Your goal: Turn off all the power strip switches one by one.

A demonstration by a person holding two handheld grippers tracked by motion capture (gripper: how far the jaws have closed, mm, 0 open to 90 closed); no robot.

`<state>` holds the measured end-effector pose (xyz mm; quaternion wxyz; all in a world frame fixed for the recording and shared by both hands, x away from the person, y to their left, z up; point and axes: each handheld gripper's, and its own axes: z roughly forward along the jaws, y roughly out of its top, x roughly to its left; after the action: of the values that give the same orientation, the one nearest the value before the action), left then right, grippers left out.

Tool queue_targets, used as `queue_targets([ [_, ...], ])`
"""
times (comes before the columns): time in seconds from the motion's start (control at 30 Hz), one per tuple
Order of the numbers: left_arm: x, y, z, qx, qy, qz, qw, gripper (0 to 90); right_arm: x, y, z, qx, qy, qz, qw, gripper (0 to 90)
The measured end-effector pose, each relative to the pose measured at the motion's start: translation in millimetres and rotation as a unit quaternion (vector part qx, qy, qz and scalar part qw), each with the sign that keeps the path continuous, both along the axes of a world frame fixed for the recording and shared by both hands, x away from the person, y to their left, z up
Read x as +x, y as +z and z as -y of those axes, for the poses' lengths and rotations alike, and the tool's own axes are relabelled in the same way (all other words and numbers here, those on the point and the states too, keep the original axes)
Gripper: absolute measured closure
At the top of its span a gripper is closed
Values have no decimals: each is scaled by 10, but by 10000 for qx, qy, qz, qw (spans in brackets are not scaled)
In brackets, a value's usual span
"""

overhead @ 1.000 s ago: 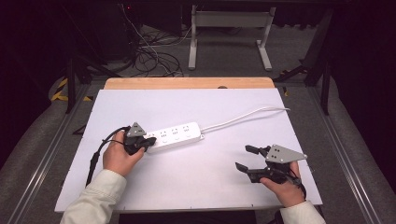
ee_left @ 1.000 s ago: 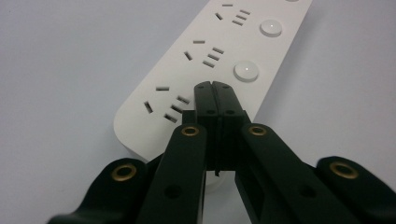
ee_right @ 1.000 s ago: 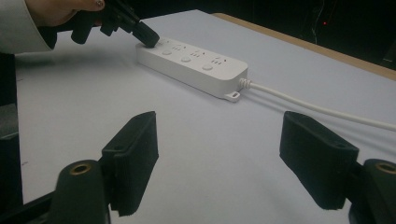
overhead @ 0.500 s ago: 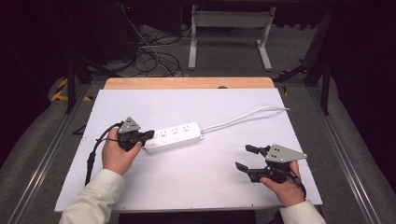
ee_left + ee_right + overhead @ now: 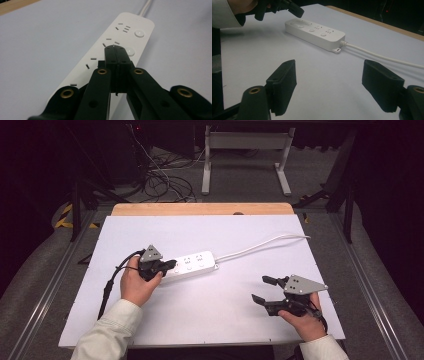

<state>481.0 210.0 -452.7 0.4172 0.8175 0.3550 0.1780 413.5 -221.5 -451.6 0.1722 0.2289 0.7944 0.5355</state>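
A white power strip (image 5: pixel 195 263) lies flat near the middle of the white table top (image 5: pixel 210 325), and its white cable (image 5: pixel 260 246) runs off to the far right. My left gripper (image 5: pixel 171 265) is shut with nothing between its pads. It points along the strip's left end. In the left gripper view the closed tips (image 5: pixel 117 50) stand over the strip (image 5: pixel 130 27) beside a round button (image 5: pixel 130 52). In the right gripper view the left gripper (image 5: pixel 295 10) hangs a little above the strip (image 5: pixel 314 32). My right gripper (image 5: pixel 263 290) rests open and empty at the front right, apart from the strip.
A bare wooden strip (image 5: pixel 200 209) borders the table's far edge. Beyond it on the floor are a grey stand (image 5: pixel 245 160) and loose cables (image 5: pixel 165 180). The left gripper's black cable (image 5: pixel 107 287) trails toward the front left.
The left gripper has shifted slightly, first back to the left and then toward the strip's left end. The right gripper has stayed where it was.
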Motion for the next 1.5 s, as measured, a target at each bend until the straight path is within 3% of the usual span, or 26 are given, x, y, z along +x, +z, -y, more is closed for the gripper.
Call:
queue_targets([
  [0.27, 23, -80, 101, 133, -87, -134, 9998, 900, 0, -3, 0, -4, 5, 9, 10000, 280],
  [0.3, 37, -94, 101, 244, -79, -149, 9996, 900, -1, -2, 1, 1, 4, 5, 10000, 280],
  [0.53, 52, -132, 116, 245, -50, -262, 9993, 900, 3, -3, 5, -10, -14, 0, 10000, 281],
  [0.63, 67, -136, 110, 356, 51, -256, 9990, 900, 2, -2, 6, 17, -13, -13, 10000, 281],
  [0.7, 66, -141, 112, 302, 35, -308, 9991, 900, 3, -2, 6, 19, -14, -12, 10000, 281],
  [0.73, 67, -149, 117, 193, -93, -399, 9990, 900, 2, -2, 6, 16, -10, -2, 10000, 281],
  [0.87, 51, -142, 147, 323, -62, -337, 9989, 900, -1, 2, 8, 16, -16, 1, 10000, 281],
  [1.1, 58, -140, 137, 310, -36, -350, 9989, 900, -4, 4, 8, 17, -6, 12, 10000, 281],
  [1.13, 47, -144, 145, 248, -30, -445, 9987, 900, -4, 4, 8, 17, -6, 12, 10000, 281],
  [1.2, 47, -145, 143, 249, -37, -446, 9987, 900, -8, 7, 7, 6, -2, 10, 10000, 281],
  [1.5, 52, -150, 134, 268, 2, -349, 9990, 900, -13, 5, -6, 17, 20, 16, 10000, 280],
])
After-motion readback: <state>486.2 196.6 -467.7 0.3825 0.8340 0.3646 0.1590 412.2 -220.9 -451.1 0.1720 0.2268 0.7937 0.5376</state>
